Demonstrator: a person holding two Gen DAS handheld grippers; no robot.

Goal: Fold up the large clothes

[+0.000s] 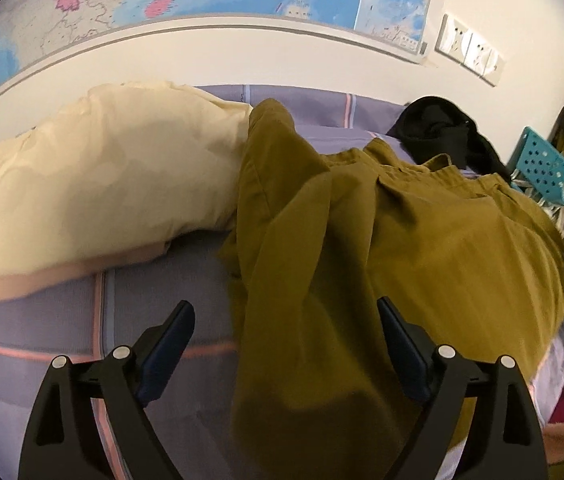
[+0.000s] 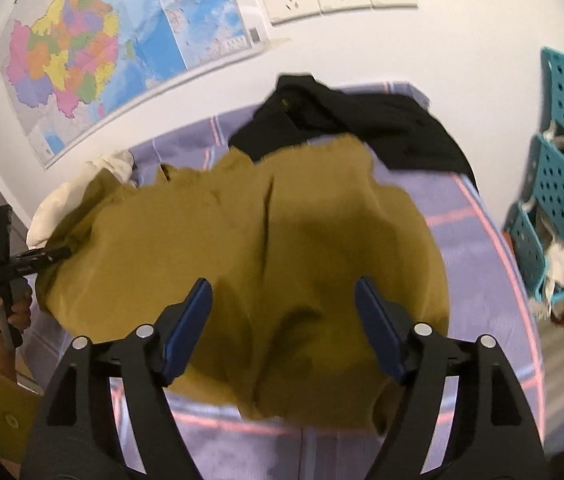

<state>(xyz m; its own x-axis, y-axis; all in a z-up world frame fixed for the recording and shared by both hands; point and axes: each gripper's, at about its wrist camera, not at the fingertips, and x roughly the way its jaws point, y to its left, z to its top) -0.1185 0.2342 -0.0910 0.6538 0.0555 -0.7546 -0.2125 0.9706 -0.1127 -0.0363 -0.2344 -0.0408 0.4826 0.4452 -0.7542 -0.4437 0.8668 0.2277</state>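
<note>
Mustard trousers sprawled mid-frame on the purple bed sheet, black garment at the top behind. Left gripper wide open, nothing held; right gripper wide too, above the cloth. Cream pillow upper left.

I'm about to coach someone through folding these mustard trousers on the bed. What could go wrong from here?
1. The mustard trousers lie rumpled and partly against the cream pillow; a fold may catch the pillow.
2. The black garment touches their far edge and could get dragged along.
3. Both the left gripper and right gripper have open jaws holding nothing; a pinch into bunched cloth may grab several layers.
</note>
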